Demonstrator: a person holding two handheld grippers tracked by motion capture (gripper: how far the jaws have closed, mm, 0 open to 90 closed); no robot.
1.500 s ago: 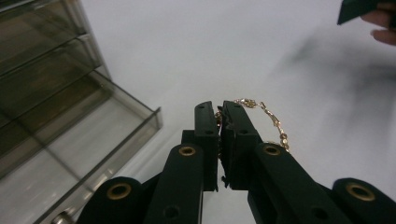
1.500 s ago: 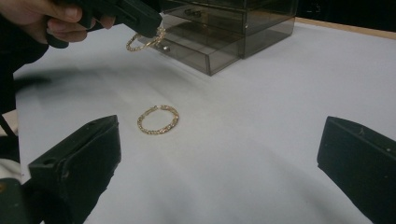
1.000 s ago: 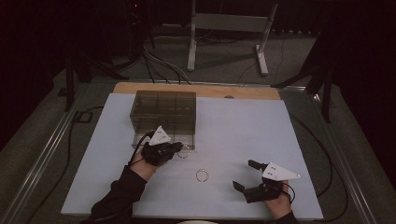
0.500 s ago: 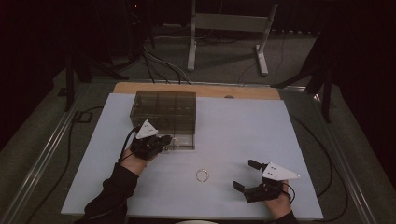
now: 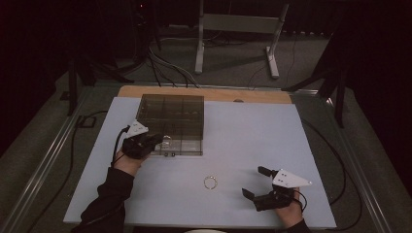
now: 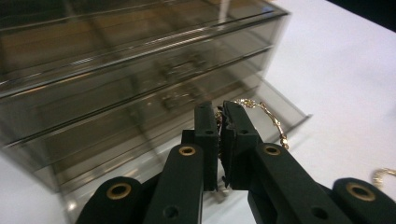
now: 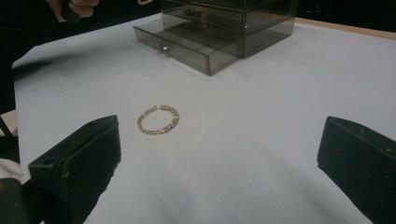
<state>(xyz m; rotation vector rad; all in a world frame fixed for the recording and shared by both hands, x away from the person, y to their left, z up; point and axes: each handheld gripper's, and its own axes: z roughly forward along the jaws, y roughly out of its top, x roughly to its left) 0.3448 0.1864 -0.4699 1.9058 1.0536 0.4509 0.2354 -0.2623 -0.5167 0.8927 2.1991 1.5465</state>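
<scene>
Over open drawer (image 6: pixel 275 109): left gripper (image 6: pixel 219 140) pinches gold chain (image 6: pixel 268 119) | right gripper (image 7: pixel 219 163) spread

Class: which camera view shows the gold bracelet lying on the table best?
The right gripper view: the bracelet lies whole and close. The high view shows it as a tiny ring; the left gripper view catches what seems to be its edge.

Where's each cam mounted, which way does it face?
High view: above the near table edge, looking forward and down; forearms, left gripper, right gripper.
Left gripper view: rides the left gripper, faces the drawer box; shut jaws pinch a gold chain.
Right gripper view: faces the bracelet; open jaws.
Shared: box, bracelet.
</scene>
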